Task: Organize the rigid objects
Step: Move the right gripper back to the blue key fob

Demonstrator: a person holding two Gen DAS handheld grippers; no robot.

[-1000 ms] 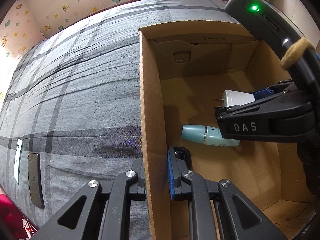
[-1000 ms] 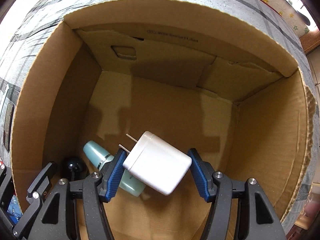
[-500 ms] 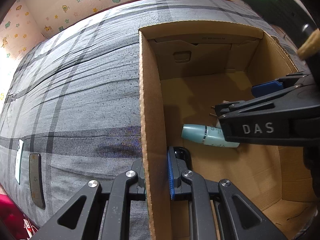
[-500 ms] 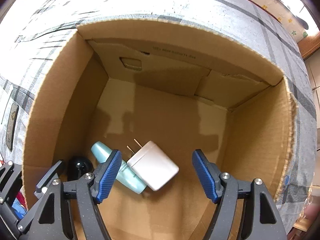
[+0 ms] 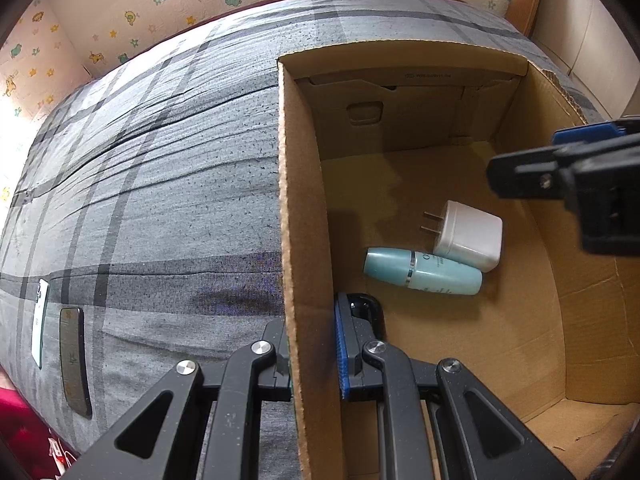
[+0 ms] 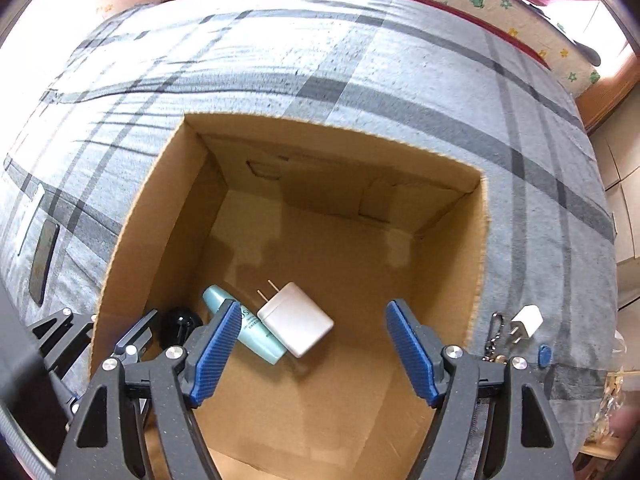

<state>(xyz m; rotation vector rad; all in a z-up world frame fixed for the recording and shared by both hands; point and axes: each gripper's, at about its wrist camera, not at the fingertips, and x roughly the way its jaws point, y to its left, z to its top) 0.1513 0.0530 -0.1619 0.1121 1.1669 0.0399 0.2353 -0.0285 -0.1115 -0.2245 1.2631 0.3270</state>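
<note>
An open cardboard box (image 5: pixel 304 208) (image 6: pixel 132 240) stands on a grey plaid bed. Inside lie a white plug charger (image 5: pixel 468 236) (image 6: pixel 296 320), a teal bottle (image 5: pixel 424 272) (image 6: pixel 256 332) and a black round object (image 6: pixel 180 322). My left gripper (image 5: pixel 312 344) is shut on the box's left wall. My right gripper (image 6: pixel 312 356) is open and empty, raised above the box; it shows at the right in the left wrist view (image 5: pixel 568 176).
Two flat phone-like items (image 5: pixel 72 360) (image 6: pixel 44 260) lie on the bed left of the box. A small white charger (image 6: pixel 526 322), a key chain (image 6: pixel 494 340) and a small blue item (image 6: pixel 543 355) lie on the bed to the right.
My right gripper opened, dropped the white charger onto the box floor beside the teal bottle, then rose up and back. My left gripper kept its hold on the box wall.
</note>
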